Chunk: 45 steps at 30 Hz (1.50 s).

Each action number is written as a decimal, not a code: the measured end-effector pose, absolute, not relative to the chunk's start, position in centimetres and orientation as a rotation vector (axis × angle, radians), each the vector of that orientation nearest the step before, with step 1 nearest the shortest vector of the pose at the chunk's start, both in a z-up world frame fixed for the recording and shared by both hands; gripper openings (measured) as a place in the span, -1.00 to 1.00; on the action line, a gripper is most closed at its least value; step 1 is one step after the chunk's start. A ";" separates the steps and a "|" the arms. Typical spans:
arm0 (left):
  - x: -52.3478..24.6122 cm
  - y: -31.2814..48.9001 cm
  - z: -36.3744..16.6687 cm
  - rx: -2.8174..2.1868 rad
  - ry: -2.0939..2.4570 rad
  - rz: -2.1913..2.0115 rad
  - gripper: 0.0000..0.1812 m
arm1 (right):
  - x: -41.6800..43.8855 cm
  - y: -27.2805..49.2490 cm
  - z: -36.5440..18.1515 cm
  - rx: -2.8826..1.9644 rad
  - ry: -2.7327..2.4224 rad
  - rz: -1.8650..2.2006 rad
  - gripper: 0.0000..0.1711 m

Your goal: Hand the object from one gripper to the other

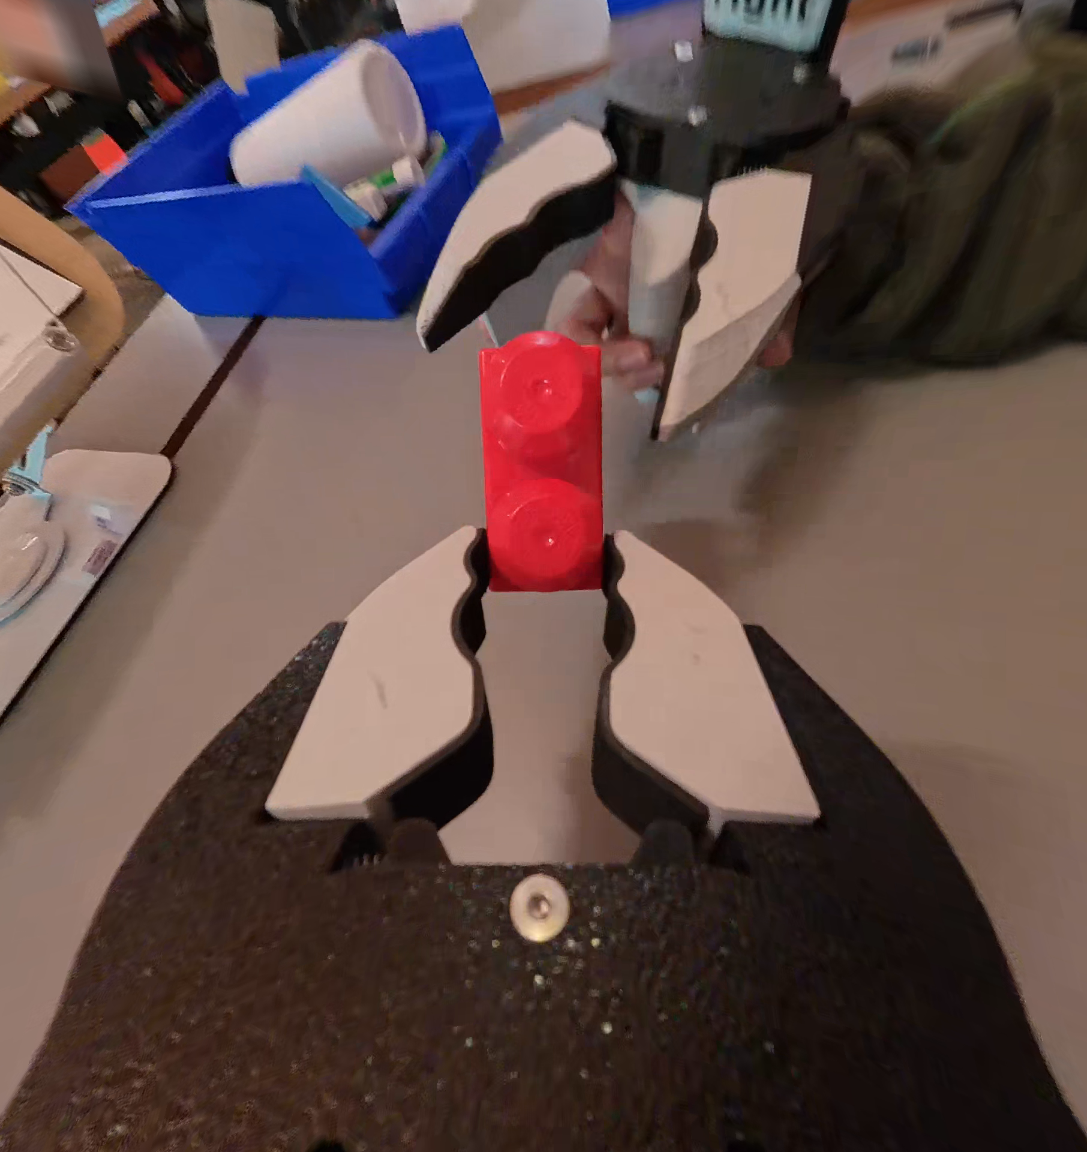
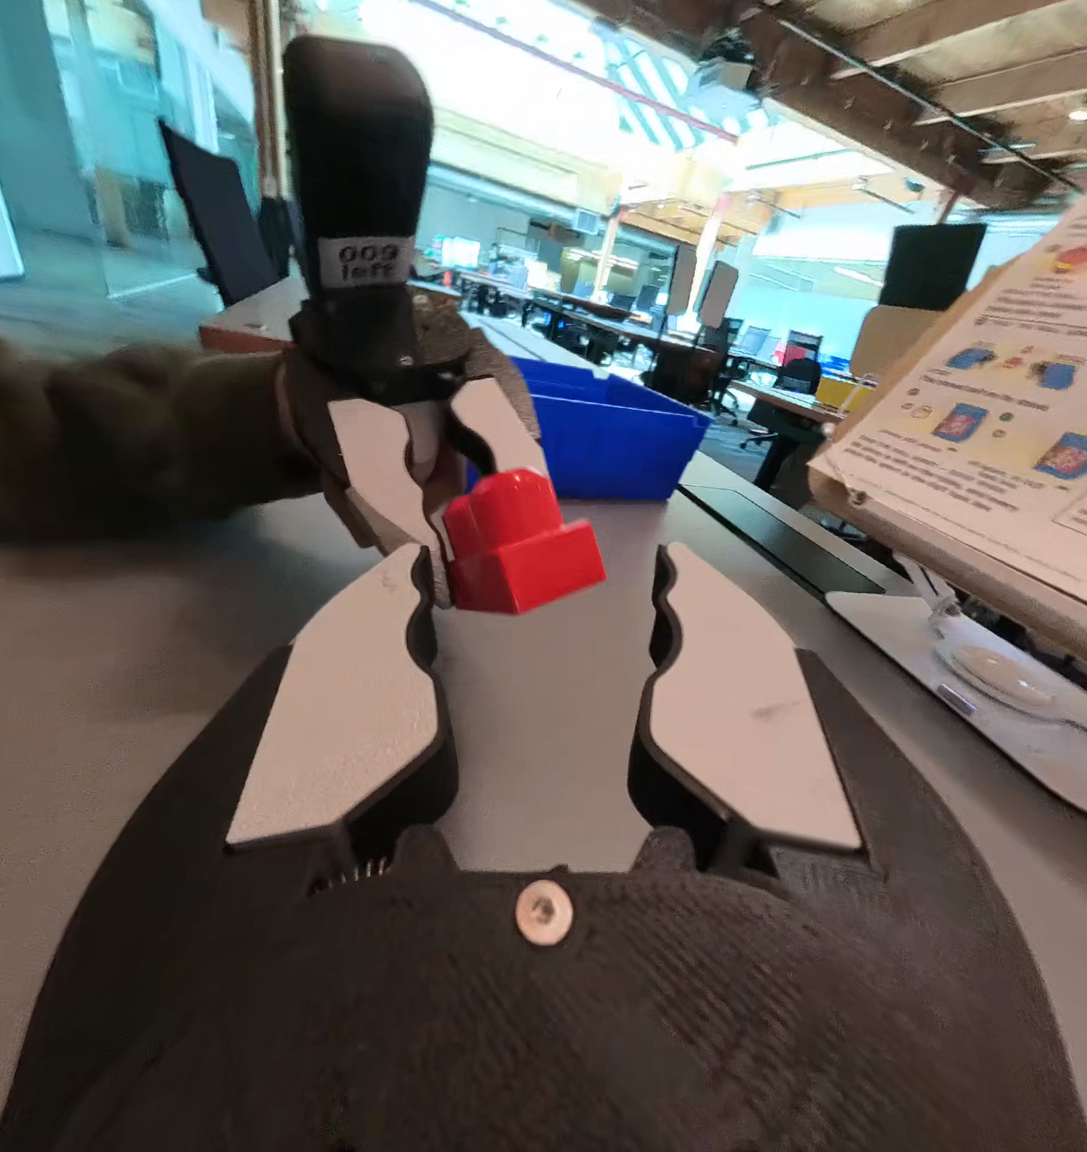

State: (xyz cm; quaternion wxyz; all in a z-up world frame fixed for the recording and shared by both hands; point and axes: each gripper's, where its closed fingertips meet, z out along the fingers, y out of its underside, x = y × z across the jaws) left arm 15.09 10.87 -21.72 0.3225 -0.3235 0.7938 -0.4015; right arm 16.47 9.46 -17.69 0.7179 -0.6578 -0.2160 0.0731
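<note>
Holding: left tongs (image 1: 544, 548) clamp the near end of the red two-stud toy brick (image 1: 541, 461), above the desk (image 1: 840, 561).
Receiving: right tongs (image 2: 544, 567) spread wide, empty.
Relation: brick's long axis points away from left tongs; free end lies between right fingers.
Appearance: glossy red plastic.

The left gripper (image 1: 544, 548) points forward above the table, its fingertips (image 1: 460, 548) pinched onto something held between them. Facing it, the right gripper (image 2: 541, 561) hangs close with its jaws spread wide, gripped by a hand (image 1: 616, 330) in an olive sleeve (image 1: 965, 218).
</note>
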 end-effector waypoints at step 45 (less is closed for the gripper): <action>14.0 9.9 -18.4 -0.795 1.917 -1.528 -0.52 | 14.6 9.5 -17.7 -1.412 -0.519 0.239 -0.24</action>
